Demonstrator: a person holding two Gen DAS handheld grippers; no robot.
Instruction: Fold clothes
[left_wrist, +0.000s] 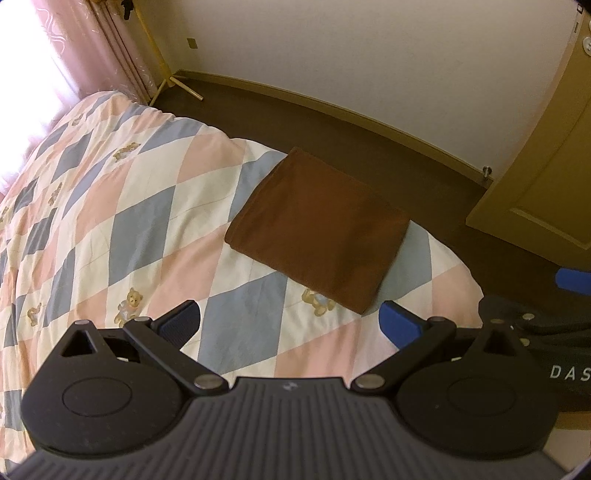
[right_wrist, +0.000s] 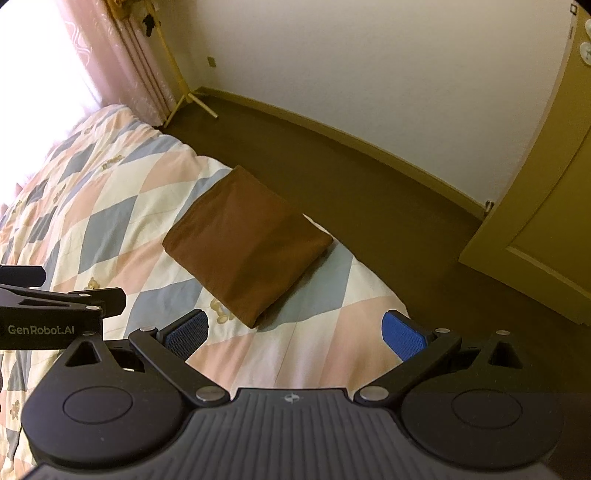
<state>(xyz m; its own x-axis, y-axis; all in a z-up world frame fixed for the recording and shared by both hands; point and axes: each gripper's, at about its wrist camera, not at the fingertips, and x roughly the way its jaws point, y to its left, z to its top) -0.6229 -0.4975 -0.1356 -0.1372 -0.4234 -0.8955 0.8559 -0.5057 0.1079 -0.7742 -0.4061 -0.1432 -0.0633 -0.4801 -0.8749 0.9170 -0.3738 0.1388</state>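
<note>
A brown garment (left_wrist: 314, 225) lies folded into a neat rectangle near the corner of the bed (left_wrist: 110, 206). The right wrist view shows the same brown garment (right_wrist: 247, 243) close to the bed (right_wrist: 110, 206) edge. My left gripper (left_wrist: 291, 323) hovers open above the quilt, short of the garment, with nothing between its blue pads. My right gripper (right_wrist: 295, 334) is open too, held above the bed's corner just below and right of the garment. The body of the left gripper (right_wrist: 55, 310) shows at the left edge of the right wrist view.
The bed carries a diamond-patterned quilt in pink, grey and cream with small bears. Dark brown floor (right_wrist: 369, 206) runs past the bed to a white wall. A yellow-green door (right_wrist: 535, 229) stands at the right. A pink curtain (right_wrist: 122, 55) and a yellow stand (right_wrist: 181, 81) are at the far left.
</note>
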